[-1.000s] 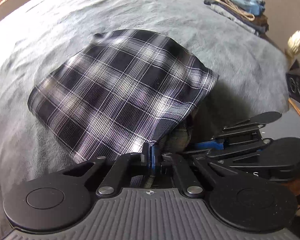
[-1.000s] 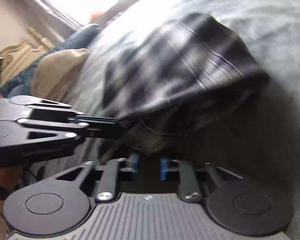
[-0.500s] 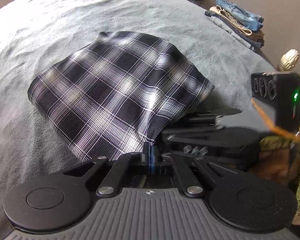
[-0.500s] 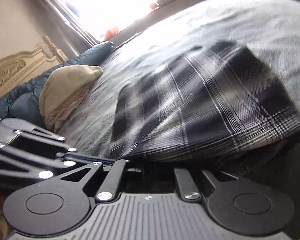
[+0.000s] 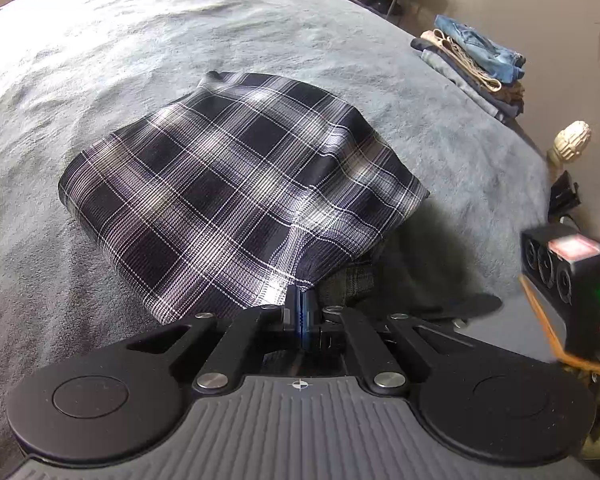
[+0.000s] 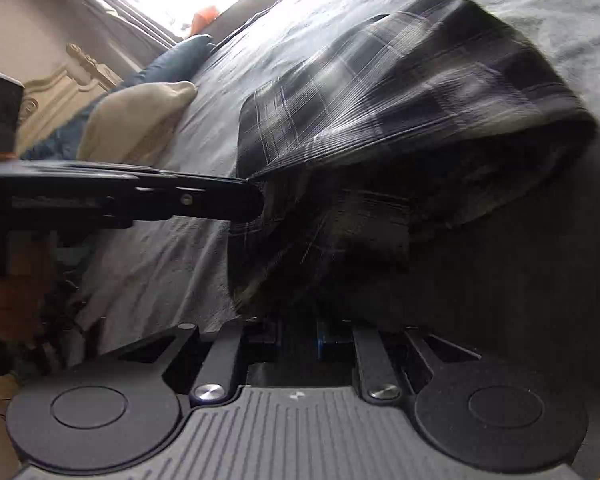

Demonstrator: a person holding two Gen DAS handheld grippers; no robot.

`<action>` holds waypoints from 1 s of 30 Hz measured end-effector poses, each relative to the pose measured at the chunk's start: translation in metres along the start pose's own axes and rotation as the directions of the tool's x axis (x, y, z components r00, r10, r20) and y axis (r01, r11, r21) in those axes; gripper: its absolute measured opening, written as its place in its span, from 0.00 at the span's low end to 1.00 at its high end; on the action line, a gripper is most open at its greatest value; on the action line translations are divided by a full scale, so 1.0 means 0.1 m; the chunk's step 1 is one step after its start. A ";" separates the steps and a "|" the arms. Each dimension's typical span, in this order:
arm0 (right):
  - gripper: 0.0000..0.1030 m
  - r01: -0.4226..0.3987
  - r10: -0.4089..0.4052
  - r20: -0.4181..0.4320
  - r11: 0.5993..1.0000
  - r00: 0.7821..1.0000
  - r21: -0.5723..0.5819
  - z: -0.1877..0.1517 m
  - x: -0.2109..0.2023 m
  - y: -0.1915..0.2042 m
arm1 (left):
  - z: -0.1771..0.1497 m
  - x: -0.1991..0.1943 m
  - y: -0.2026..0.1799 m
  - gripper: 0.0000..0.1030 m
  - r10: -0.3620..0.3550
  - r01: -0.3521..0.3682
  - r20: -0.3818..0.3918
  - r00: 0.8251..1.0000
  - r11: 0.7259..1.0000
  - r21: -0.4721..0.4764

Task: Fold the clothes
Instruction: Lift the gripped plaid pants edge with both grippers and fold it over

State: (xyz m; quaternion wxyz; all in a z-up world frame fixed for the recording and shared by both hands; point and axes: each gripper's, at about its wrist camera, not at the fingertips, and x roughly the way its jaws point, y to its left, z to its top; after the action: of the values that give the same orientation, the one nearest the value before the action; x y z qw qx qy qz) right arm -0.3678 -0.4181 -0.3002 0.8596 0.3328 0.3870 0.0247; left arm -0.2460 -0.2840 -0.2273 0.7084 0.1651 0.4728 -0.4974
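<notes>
Two grippers: both work at the near edge of one plaid garment (image 5: 236, 184), a dark check with white lines.
Garment place: lies part-folded on the grey bedspread (image 5: 100, 60), its near corner lifted off the cover.
Handling: judged light, soft and limp; it sags wherever nothing carries it, and the weave looks smooth enough to slip from a shallow pinch.
Where to grip: best at hems and corners, well inside the edge, so that one layer cannot peel away.
Left gripper (image 5: 302, 312): jaws pressed together, clamped on the raised near corner of the top layer.
Right gripper (image 6: 298, 336): jaws a narrow gap apart and just been opening; the dark lower fold hangs right ahead of the fingertips, nothing visibly pinched between them.
Nearby: folded clothes stack (image 5: 476, 64) at the far bed edge; cream pillow (image 6: 136, 120) by the headboard.
</notes>
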 end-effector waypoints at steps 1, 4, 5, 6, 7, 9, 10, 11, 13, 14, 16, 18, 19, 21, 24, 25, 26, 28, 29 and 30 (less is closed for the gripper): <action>0.16 -0.012 0.011 0.034 1.000 0.999 0.014 0.04 -0.01 0.02 | 0.00 -0.01 0.00 0.00 -0.002 0.002 -0.001 1.000 1.000 0.004; 0.16 -0.028 0.023 0.113 0.999 0.993 0.044 0.13 -0.07 0.06 | 0.00 -0.06 0.04 0.00 -0.012 0.012 0.009 1.000 1.000 0.002; 0.16 -0.026 0.020 0.118 0.999 0.993 0.047 0.14 -0.08 0.05 | 0.01 -0.07 0.05 0.00 -0.013 0.013 0.010 1.000 1.000 -0.001; 0.16 -0.024 0.017 0.125 0.998 0.992 0.051 0.14 -0.08 0.05 | 0.02 -0.07 0.06 0.00 -0.015 0.015 0.011 1.000 1.000 -0.003; 0.16 -0.026 0.018 0.129 0.998 0.991 0.057 0.13 -0.06 0.03 | 0.02 -0.07 0.07 0.00 -0.018 0.018 0.010 1.000 1.000 -0.006; 0.16 -0.037 0.026 0.139 0.997 0.990 0.075 0.13 -0.01 -0.02 | 0.01 -0.07 0.08 0.00 -0.018 0.018 0.007 1.000 1.000 -0.008; 0.16 -0.051 0.037 0.151 0.995 0.988 0.091 0.14 0.01 -0.06 | 0.01 -0.07 0.08 0.00 -0.015 0.015 0.015 1.000 1.000 -0.008; 0.16 -0.075 0.055 0.160 0.990 0.986 0.119 0.15 0.05 -0.12 | 0.01 -0.07 0.09 0.00 -0.006 0.006 0.020 1.000 1.000 -0.008; 0.14 -0.120 0.087 0.162 0.971 0.983 0.205 0.13 0.13 -0.27 | 0.03 -0.03 0.14 0.00 -0.007 0.007 0.006 1.000 1.000 -0.031; 0.12 -0.141 0.102 0.162 0.958 0.982 0.250 0.12 0.17 -0.35 | 0.03 -0.02 0.15 0.00 -0.009 0.009 0.003 1.000 0.999 -0.043; 0.13 -0.154 0.115 0.159 0.954 0.980 0.258 0.11 0.12 -0.37 | 0.04 0.00 0.17 0.00 -0.011 0.011 0.002 1.000 0.998 -0.056; 0.18 -0.153 0.117 0.159 0.959 0.980 0.239 0.12 0.01 -0.35 | 0.05 0.00 0.17 0.00 -0.015 0.016 0.008 1.000 0.998 -0.056; 0.18 -0.144 0.109 0.161 0.965 0.981 0.221 0.12 -0.08 -0.32 | 0.05 0.00 0.17 0.00 -0.016 0.017 0.010 1.000 0.998 -0.057; 0.19 -0.121 0.090 0.170 0.976 0.981 0.182 0.13 -0.27 -0.27 | 0.05 0.01 0.17 0.00 -0.019 0.019 0.010 1.000 0.998 -0.060; 0.19 -0.010 -0.006 0.178 0.996 0.984 0.088 0.16 -0.45 -0.19 | 0.04 0.00 0.15 0.00 -0.023 0.023 0.012 1.000 0.998 -0.057; 0.18 0.025 -0.033 0.171 0.998 0.985 0.049 0.17 -0.45 -0.19 | 0.03 0.00 0.14 0.00 -0.026 0.027 0.012 1.000 0.998 -0.054; 0.18 0.054 -0.056 0.165 0.998 0.985 0.017 0.18 -0.41 -0.20 | 0.03 0.00 0.13 0.00 -0.029 0.029 0.011 1.000 0.998 -0.047; 0.18 0.071 -0.069 0.177 0.997 0.982 -0.009 0.24 -0.26 -0.22 | 0.01 0.01 0.09 0.00 -0.029 0.029 0.004 1.000 0.999 -0.027; 0.18 0.071 -0.067 0.191 0.997 0.979 -0.014 0.26 -0.21 -0.25 | -0.01 0.01 0.07 0.00 -0.028 0.028 0.000 1.000 0.999 -0.018; 0.17 0.073 -0.067 0.204 0.997 0.977 -0.021 0.29 -0.15 -0.27 | -0.03 0.03 0.06 0.00 -0.026 0.026 -0.005 1.000 1.000 -0.013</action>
State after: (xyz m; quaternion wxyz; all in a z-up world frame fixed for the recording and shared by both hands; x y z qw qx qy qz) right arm -0.3648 -0.4595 -0.2923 0.8995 0.3075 0.3084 -0.0341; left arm -0.2421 -0.2810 -0.2322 0.7016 0.1557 0.4801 -0.5030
